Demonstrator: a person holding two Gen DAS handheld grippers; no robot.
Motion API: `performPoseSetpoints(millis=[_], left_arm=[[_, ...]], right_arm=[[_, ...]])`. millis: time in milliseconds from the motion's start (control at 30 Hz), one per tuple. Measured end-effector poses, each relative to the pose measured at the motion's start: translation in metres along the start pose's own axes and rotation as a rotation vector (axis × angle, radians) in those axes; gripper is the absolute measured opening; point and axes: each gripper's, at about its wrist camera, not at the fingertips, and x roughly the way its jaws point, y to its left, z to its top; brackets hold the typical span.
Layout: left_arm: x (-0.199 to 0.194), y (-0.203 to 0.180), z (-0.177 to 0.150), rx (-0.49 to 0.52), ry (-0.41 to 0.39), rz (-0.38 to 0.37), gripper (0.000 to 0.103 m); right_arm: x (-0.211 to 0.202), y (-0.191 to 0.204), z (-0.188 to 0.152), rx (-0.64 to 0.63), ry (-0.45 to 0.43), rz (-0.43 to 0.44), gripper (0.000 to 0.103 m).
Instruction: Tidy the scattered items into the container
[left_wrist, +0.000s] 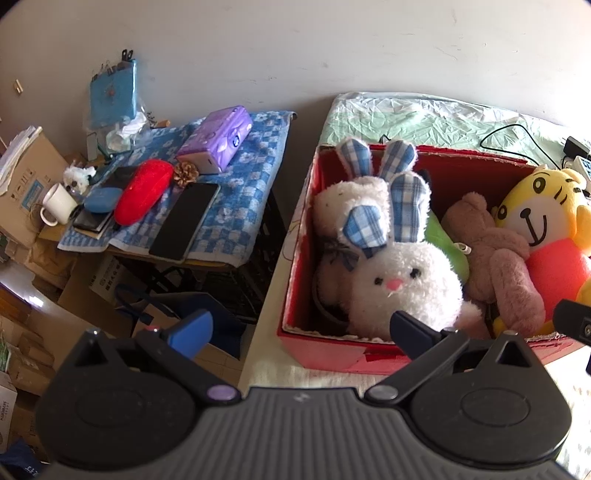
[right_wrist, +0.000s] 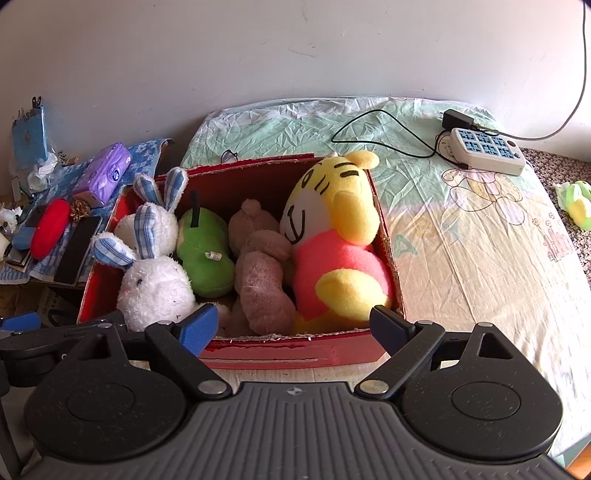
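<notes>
A red cardboard box (right_wrist: 280, 356) (left_wrist: 332, 354) sits on the bed and holds plush toys. From left to right they are a white rabbit with blue checked ears (right_wrist: 155, 280) (left_wrist: 402, 280), a green pear toy (right_wrist: 205, 254), a brown bear (right_wrist: 258, 273) (left_wrist: 498, 254) and a yellow tiger in pink (right_wrist: 332, 240) (left_wrist: 546, 236). My left gripper (left_wrist: 301, 328) hovers open over the box's near-left corner, holding nothing. Wide open too, my right gripper (right_wrist: 295, 325) hangs at the box's front wall. A small green and yellow plush (right_wrist: 578, 201) lies alone at the bed's far right.
A white power strip (right_wrist: 487, 151) with a black cable lies on the bed (right_wrist: 461, 258) behind the box. Left of the bed a side table (left_wrist: 251, 192) carries a purple tissue pack (left_wrist: 218, 138), a red pouch (left_wrist: 144, 195), a phone (left_wrist: 184, 221) and a mug (left_wrist: 57, 205). Cardboard boxes crowd the floor.
</notes>
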Motion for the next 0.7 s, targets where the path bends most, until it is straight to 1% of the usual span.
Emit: performPoseSetpoints(millis=[167, 267, 467, 700], left_arm=[[-0.004, 0.001, -0.002, 0.004, 0.0, 0.014, 0.102], [-0.005, 0.001, -0.004, 0.008, 0.0, 0.035, 0.102], [-0.004, 0.007, -0.006, -0.003, 0.017, 0.05, 0.102], [-0.004, 0.009, -0.01, -0.001, 0.021, 0.047, 0.102]], right_arm=[[-0.001, 0.003, 0.003, -0.012, -0.011, -0.018, 0.091], [-0.001, 0.005, 0.004, -0.006, -0.012, -0.018, 0.091], [0.002, 0.008, 0.002, -0.008, -0.008, -0.017, 0.091], [0.004, 0.011, -0.003, -0.016, 0.008, -0.001, 0.091]])
